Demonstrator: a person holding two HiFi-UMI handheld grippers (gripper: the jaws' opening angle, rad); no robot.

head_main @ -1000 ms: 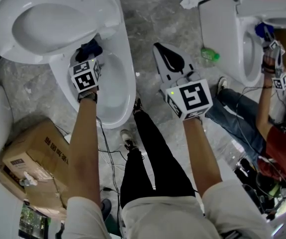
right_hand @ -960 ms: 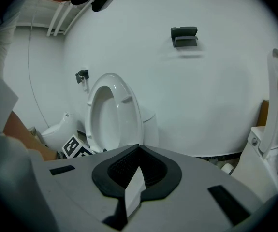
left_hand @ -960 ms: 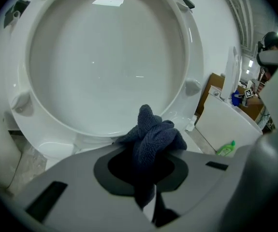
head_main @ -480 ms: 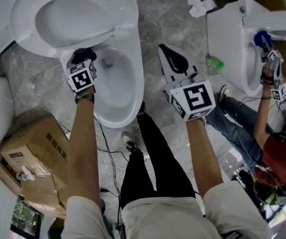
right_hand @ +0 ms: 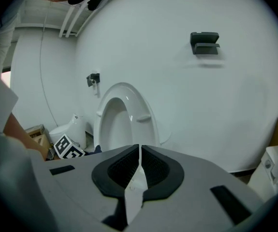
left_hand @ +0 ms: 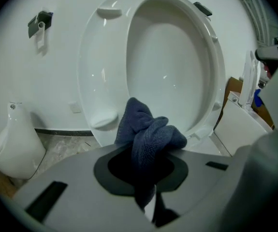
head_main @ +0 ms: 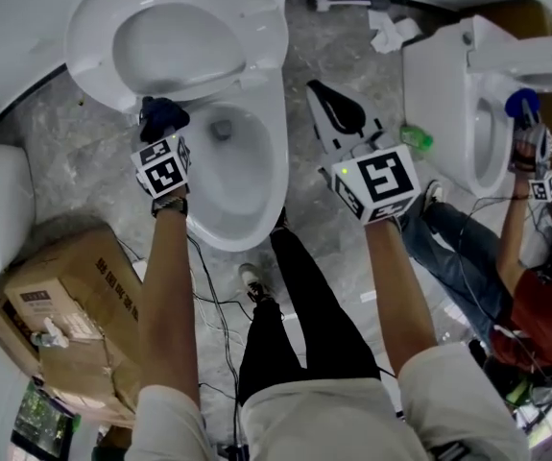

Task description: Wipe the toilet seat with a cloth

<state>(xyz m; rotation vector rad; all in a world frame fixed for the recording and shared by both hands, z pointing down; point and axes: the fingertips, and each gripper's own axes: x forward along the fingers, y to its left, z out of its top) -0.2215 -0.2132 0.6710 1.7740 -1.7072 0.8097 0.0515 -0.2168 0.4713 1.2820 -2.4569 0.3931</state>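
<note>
Between the fingers of the left gripper (left_hand: pixel 146 178) a dark blue cloth (left_hand: pixel 146 134) is clamped, bunched up and sticking out past the tips. Just beyond it stands the raised toilet seat (left_hand: pixel 97 66), underside facing the fingers. The cloth is close to its lower edge, but whether they touch cannot be told. Beside the tips lies the bowl (head_main: pixel 276 161). Well to their right, over the floor (head_main: pixel 314 56), the right gripper (right_hand: pixel 139 168) has its fingers pressed together, with nothing between them.
</note>
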